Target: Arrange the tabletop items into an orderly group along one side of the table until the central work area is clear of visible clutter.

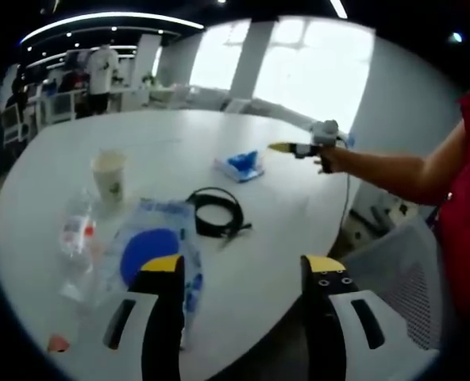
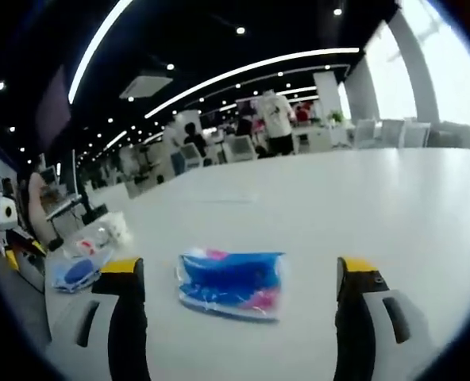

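In the left gripper view the left gripper (image 1: 245, 270) stood nearest, its yellow-tipped jaws wide apart and holding nothing, over the near edge of a white table (image 1: 283, 206). Just past its left jaw lay a clear plastic bag with a blue disc (image 1: 152, 250), with a crumpled clear bottle (image 1: 78, 238) beside it and a paper cup (image 1: 109, 175) standing upright behind. A coiled black strap (image 1: 217, 211) lay near the middle.

In the right gripper view the right gripper (image 2: 239, 274) also had its jaws spread wide, empty, with a blue packet (image 2: 232, 282) lying flat on the table between them, its long axis running across the view from jaw to jaw. The same packet (image 1: 241, 165) sat farther across the table in the left gripper view, near the right gripper's yellow tips.

The room was an open office with ceiling light strips, bright windows and people standing at the back.
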Demonstrator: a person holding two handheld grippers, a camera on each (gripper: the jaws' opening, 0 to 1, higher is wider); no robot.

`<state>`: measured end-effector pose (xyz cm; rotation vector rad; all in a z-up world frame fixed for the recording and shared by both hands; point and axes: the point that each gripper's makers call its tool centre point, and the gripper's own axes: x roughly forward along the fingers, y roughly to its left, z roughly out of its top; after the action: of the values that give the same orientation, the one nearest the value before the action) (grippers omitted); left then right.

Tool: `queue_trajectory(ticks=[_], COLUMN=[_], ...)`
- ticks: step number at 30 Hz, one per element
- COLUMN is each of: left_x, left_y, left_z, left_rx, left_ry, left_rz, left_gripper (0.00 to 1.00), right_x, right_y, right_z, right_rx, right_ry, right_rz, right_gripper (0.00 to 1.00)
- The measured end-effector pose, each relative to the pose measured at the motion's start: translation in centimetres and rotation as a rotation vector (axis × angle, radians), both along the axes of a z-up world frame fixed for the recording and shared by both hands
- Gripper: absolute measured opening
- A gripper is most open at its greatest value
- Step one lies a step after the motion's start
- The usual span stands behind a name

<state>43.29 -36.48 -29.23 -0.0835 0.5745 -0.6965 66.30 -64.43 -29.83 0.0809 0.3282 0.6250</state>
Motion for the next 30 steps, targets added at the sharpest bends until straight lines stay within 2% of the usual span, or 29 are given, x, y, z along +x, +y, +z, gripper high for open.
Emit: queue_trajectory(ticks=[12, 19, 30], left_x=[-0.2, 0.0, 1.4], left_y=[-0.5, -0.5, 0.1], left_z=[1.0, 2.0, 4.5], left_rx=[-0.023, -0.037, -0.053], left_ry=[-0.033, -0.064, -0.152], left_rz=[-0.028, -0.041, -0.069], left_gripper=[0.57, 0.57, 0.58], right_x=[-4.1, -6.2, -9.9], right_y=[3.7, 5.5, 9.9], right_z=[1.5, 2.8, 3.8], right_rx=[-0.02, 0.002, 0.013], right_ry=[-0.018, -0.034, -0.037], right_rz=[0.128, 0.158, 0.213], right_gripper=[1.0, 1.0, 0.99])
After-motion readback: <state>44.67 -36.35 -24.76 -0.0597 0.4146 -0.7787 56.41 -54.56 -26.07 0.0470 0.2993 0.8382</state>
